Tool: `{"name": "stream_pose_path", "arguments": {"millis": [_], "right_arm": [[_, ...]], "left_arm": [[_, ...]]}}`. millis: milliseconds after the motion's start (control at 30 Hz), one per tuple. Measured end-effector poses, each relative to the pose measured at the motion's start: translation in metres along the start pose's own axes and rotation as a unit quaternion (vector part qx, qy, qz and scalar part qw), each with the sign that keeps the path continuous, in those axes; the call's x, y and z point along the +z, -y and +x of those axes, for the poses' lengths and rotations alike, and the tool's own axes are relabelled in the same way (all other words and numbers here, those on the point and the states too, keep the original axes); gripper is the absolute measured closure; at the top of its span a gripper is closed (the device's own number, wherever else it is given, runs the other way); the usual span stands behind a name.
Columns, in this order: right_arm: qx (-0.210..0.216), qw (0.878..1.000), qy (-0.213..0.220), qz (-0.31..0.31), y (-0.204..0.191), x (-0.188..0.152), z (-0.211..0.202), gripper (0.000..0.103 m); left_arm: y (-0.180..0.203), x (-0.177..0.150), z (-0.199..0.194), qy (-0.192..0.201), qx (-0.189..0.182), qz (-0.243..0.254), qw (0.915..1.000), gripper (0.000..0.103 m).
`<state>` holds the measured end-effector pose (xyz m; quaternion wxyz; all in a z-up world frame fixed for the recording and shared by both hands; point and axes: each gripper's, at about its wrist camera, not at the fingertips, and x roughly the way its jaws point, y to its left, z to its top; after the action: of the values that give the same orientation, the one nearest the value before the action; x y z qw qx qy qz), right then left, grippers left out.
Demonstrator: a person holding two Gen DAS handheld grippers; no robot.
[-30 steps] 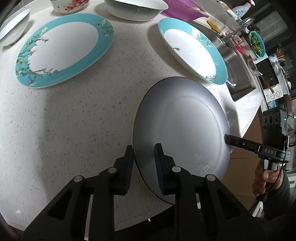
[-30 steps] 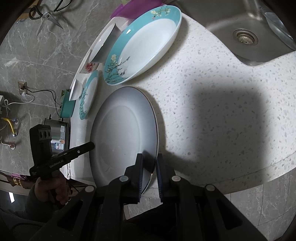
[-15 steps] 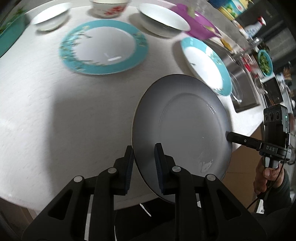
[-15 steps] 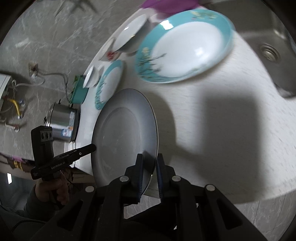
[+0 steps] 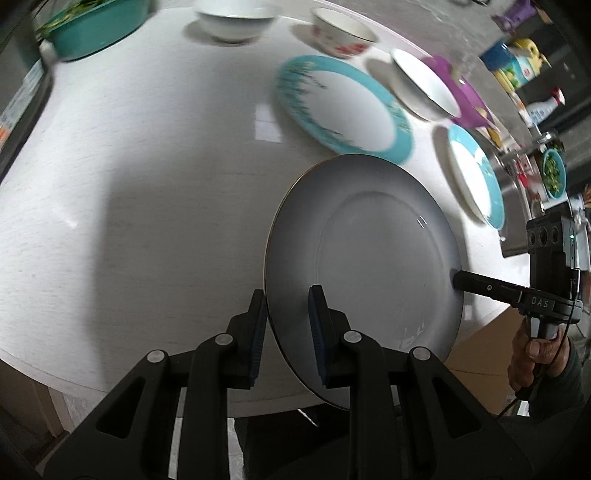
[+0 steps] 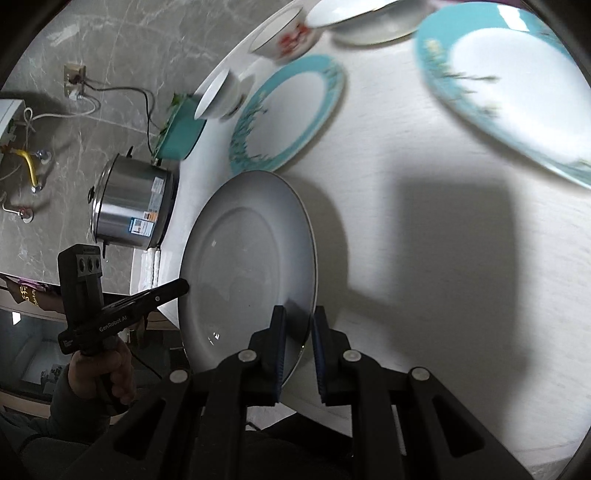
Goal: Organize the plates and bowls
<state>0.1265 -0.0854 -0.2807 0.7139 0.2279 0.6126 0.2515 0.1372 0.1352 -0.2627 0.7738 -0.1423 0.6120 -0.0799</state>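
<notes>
— Since a second ago the grey plate point(image 5: 369, 251) has travelled across the tabletop point(image 5: 147, 184), carried by both grippers: the sink that lay close by then is now far off at the right edge, and a green basin point(image 5: 96, 26) and a small white bowl point(image 5: 234, 22) have come into the left wrist view at the top left.

— How is it held?

— Going left to right in the left wrist view: the left gripper point(image 5: 287, 325) is clamped on the plate's near rim, one pad under it and one on top. At the far right rim the right gripper point(image 5: 458, 282) pinches the opposite edge (a hand point(image 5: 532, 354) below it grips the handle). The plate hangs over the tabletop's front edge, tilted, its left side lower in this view.

— And beyond it?

— Just behind the grey plate lies a teal-rimmed plate point(image 5: 343, 107), flat on the tabletop. Behind that stands a bowl with red flowers point(image 5: 341, 37); to its right a wide white bowl point(image 5: 424, 85), then a second teal-rimmed plate point(image 5: 476, 173) near the right edge.

— Does the other camera agree?

— Yes. At its left a steel pot point(image 6: 133, 206) stands, with the left gripper point(image 6: 183, 286) on the plate's left rim; the right gripper point(image 6: 298, 339) is closed on the near rim; the tabletop's shadowed right part is blurred.
</notes>
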Motion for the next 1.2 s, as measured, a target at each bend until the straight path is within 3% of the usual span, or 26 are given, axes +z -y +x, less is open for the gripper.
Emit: {"name": "stream_pose_path", "arguments": {"millis": [267,500,967,1067,1133,1200], "right_arm": [[0.004,1.000,-0.020,-0.015,-0.044,0.024,0.059,0.086],[-0.003,0.999,-0.035,-0.012,-0.053,0.032,0.094,0.086],[-0.023,0.999,-0.022,-0.010,-0.058,0.039,0.101,0.086],[-0.019,1.000,-0.025,-0.005,-0.059,0.040,0.102,0.080],[-0.018,1.000,-0.016,-0.004,-0.062,0.038,0.094,0.046],[-0.024,1.000,0.014,-0.006,-0.065,0.035,0.073,0.031]], "left_arm": [[-0.078,0.019,-0.012,0.007,0.008,-0.026,0.9996,0.083],[-0.137,0.035,-0.006,0.001,0.011,-0.032,0.9994,0.083],[-0.160,0.048,0.003,0.003,-0.017,-0.022,0.9996,0.082],[-0.153,0.047,0.001,0.002,-0.020,-0.032,0.9993,0.082],[-0.148,0.048,-0.018,0.029,-0.023,-0.037,0.9986,0.082],[-0.144,0.061,-0.041,0.063,-0.032,-0.033,0.9970,0.081]]}}
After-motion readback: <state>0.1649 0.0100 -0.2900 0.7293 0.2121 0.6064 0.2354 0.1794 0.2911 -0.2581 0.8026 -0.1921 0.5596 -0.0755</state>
